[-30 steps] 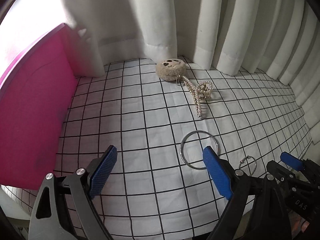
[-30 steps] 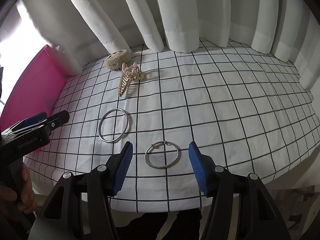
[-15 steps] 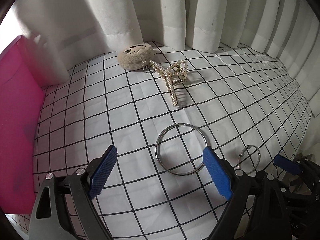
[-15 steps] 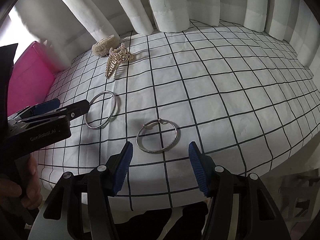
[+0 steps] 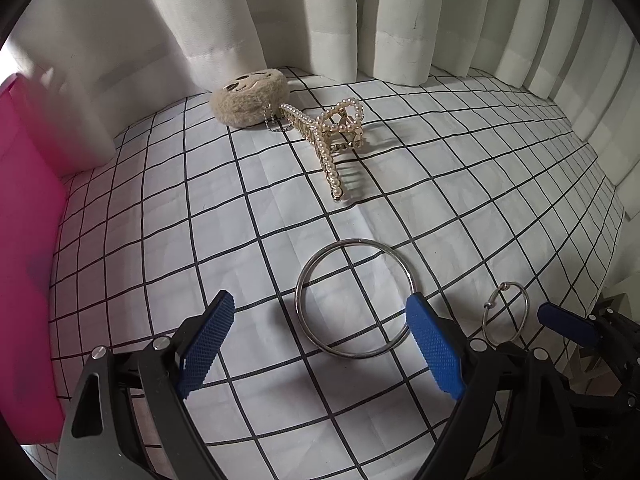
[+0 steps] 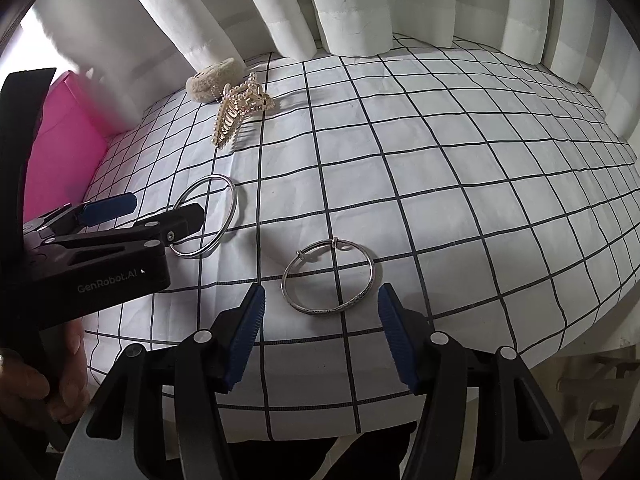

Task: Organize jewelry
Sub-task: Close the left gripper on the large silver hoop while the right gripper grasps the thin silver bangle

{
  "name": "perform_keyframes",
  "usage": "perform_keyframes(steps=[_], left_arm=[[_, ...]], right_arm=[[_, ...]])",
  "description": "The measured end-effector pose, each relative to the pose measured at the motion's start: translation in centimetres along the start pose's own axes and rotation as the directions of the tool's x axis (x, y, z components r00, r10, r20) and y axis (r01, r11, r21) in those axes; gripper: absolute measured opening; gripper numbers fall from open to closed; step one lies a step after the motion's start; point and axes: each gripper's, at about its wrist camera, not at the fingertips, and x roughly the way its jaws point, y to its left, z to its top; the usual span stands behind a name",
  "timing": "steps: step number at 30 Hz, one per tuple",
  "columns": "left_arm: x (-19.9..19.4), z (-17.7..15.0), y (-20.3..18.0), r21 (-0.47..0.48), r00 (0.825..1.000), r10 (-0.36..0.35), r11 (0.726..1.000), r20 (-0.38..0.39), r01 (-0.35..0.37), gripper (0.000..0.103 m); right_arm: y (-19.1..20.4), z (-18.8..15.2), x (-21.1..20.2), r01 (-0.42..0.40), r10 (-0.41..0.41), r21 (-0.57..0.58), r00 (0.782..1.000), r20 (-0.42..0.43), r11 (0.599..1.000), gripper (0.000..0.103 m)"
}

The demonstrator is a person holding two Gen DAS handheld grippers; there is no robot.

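Observation:
A plain silver bangle (image 5: pixel 304 284) lies on the checked cloth just ahead of my open left gripper (image 5: pixel 320 344); it also shows in the right wrist view (image 6: pixel 234 200). A smaller patterned silver bracelet (image 6: pixel 370 280) lies just ahead of my open right gripper (image 6: pixel 322 320); it also shows in the left wrist view (image 5: pixel 524 312). A pearl hair claw (image 5: pixel 330 136) lies farther back, touching a beige plush smiley charm (image 5: pixel 248 98). Both grippers are empty. The left gripper (image 6: pixel 144 210) shows at left in the right wrist view.
A pink box (image 5: pixel 24 240) stands along the left side. White curtains (image 5: pixel 340 20) hang close behind the table. The checked tablecloth (image 5: pixel 460 184) ends at the front edge near the right gripper and curves off at the right.
Both grippers have moved forward over the cloth. The bangle now lies close in front of the left gripper and the bracelet close in front of the right. Both stay open.

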Motion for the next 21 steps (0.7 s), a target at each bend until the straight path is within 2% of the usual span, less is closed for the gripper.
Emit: perform_keyframes(steps=[9,21], left_arm=[[0.3,0.1,-0.8,0.021,1.0,-0.031,0.999,-0.004,0.031,0.086],[1.7,-0.1,-1.2,0.049,0.999,-0.031,0.998,-0.026,0.033,0.086]], right_arm=[[0.1,0.1,0.5,0.009,-0.009,-0.015,1.0,-0.017,1.0,0.057],[0.5,0.1,1.0,0.034,-0.034,-0.05,0.999,-0.005,0.998,0.06]])
